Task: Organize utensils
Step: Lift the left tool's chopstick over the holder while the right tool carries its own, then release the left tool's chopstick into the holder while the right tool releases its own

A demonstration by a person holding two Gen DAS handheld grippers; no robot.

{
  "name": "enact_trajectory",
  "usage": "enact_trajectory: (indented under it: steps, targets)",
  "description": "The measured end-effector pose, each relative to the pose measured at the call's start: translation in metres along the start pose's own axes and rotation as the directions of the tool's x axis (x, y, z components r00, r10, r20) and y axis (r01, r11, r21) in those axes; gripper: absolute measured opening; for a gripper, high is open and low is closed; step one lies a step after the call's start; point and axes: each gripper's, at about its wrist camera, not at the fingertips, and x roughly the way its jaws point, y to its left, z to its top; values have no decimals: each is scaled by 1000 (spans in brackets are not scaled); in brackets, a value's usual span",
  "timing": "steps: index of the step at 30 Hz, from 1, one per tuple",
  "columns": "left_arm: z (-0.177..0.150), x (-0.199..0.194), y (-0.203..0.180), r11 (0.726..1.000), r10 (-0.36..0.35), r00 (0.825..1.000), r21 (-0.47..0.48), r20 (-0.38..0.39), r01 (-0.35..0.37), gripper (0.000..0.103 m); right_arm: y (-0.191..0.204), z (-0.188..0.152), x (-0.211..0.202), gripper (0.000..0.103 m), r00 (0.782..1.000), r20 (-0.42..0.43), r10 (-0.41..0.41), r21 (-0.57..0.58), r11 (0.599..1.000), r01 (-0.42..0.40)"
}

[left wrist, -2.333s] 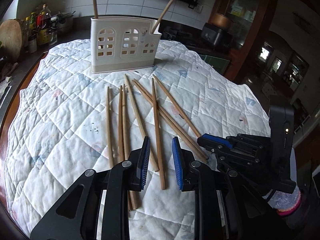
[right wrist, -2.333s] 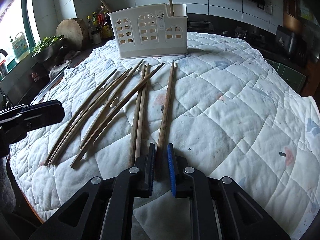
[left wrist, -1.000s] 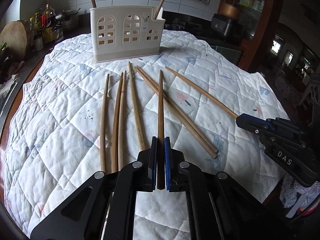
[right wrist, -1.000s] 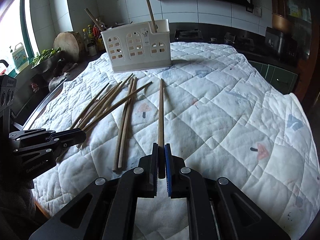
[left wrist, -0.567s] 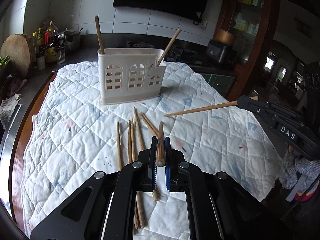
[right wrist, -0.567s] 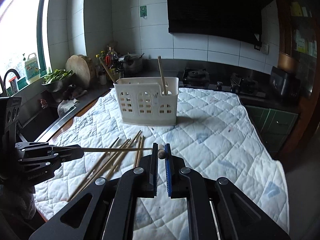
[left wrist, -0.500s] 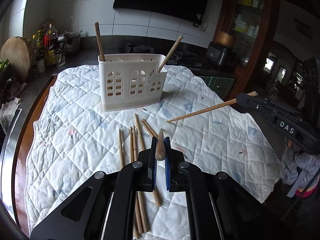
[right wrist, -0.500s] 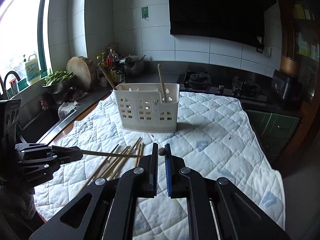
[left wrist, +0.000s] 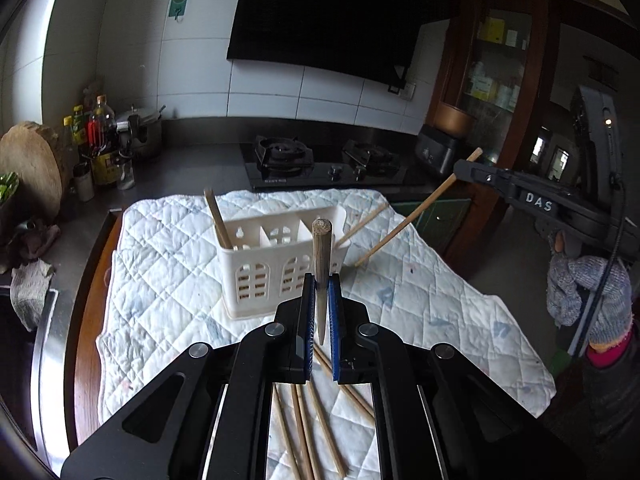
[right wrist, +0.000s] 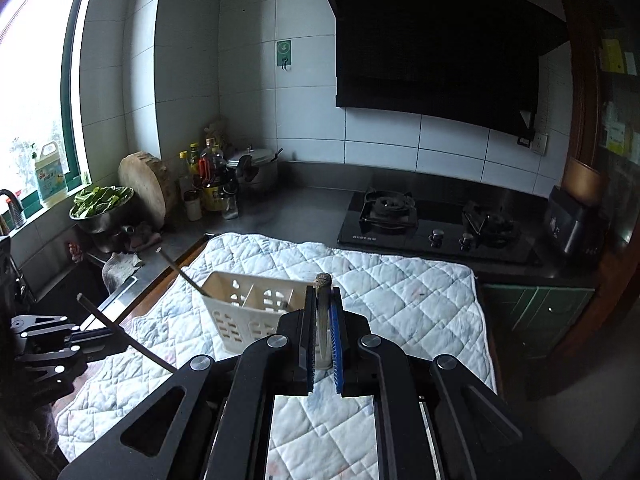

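Both grippers raised above the quilted cloth [left wrist: 168, 280] on the table. Left gripper [left wrist: 319, 312] pinches a chopstick [left wrist: 321, 256], blunt end up, just this side of the white utensil holder [left wrist: 264, 276]. Right gripper [right wrist: 323, 328] likewise pinches its own chopstick [right wrist: 322, 312]. Two chopsticks already lean in the holder; loose chopsticks [left wrist: 320, 432] lie on the cloth below.

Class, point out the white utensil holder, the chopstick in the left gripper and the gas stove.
white utensil holder [left wrist: 256, 276]: left wrist view, front wall.
chopstick in the left gripper [left wrist: 321, 256]: left wrist view, upper shaft.
gas stove [right wrist: 424, 220]: right wrist view, glass top.
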Motion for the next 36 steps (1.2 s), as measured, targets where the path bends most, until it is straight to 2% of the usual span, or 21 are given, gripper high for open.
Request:
enact_trajectory:
  steps: [3,6,10,14,18,27,32,36]
  targets:
    - [27,-12,3,1000,19,998,9,63,-19,5,1,17,7,7,1000,15,-12,-10,1000,12]
    - [52,-19,4,996,79,989,33,126,-84,5,1,30,13,7,1000,23,-8,-14,1000,9]
    - [73,-15,11,990,135,978,28,160,-141,5,3,38,19,7,999,34,-1,-23,1000,2]
    - [80,3,21,982,183,973,14,140,-186,5,8,40,31,7,1000,6,3,-48,999,-2]
    - [79,29,37,981,194,978,-18,79,-193,5,11,36,51,7,999,-42,-8,-67,998,5]
    - [62,71,62,986,151,988,-65,-36,-153,6,11,13,90,7,991,-133,2,-50,999,-9]
    - [55,75,64,986,155,987,-62,-48,-158,7,9,9,99,7,990,-142,2,-38,999,-8]
    - [57,66,64,986,154,988,-67,-27,-155,11,9,8,94,8,992,-127,4,-33,999,-9]
